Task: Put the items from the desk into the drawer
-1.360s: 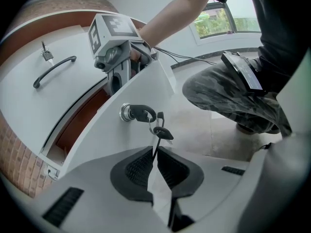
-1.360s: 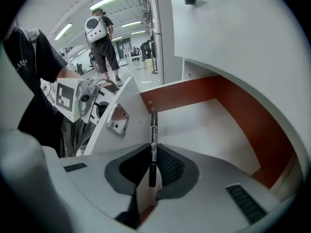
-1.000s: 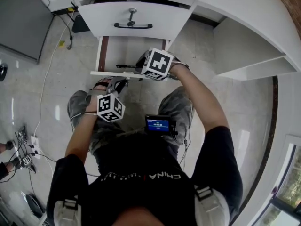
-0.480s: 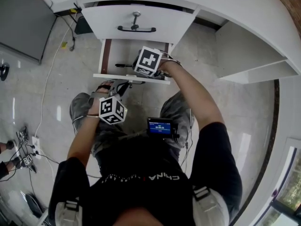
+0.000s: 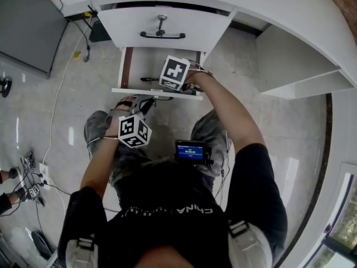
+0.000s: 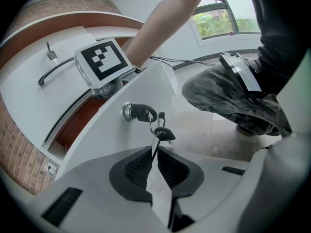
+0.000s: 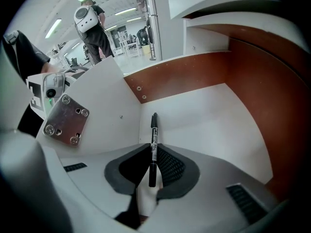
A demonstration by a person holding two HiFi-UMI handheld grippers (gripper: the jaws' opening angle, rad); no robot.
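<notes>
A black pen (image 7: 153,144) is pinched upright-in-view in my right gripper (image 7: 153,152), which is shut on it and hangs inside the open lower drawer (image 7: 214,115) above its white floor. In the head view the right gripper (image 5: 163,80) reaches over the drawer's front edge (image 5: 156,92), and the pen (image 5: 148,79) sticks out to the left. My left gripper (image 6: 155,152) is shut just outside the drawer front, under the key in the lock (image 6: 138,113). A hanging key (image 6: 163,134) dangles at its tips; whether it is gripped I cannot tell. The left gripper (image 5: 142,100) sits above the person's knee.
The upper drawer (image 5: 162,24) with a black handle stands partly open above the lower one. An open white shelf (image 5: 295,54) is at the desk's right. A small device with a blue screen (image 5: 189,148) lies on the lap. Cables (image 5: 33,172) trail on the floor at left.
Over the first half second the right gripper carried the pen forward over the drawer's front edge into the drawer. Since then it has barely moved. The left gripper stays put.
</notes>
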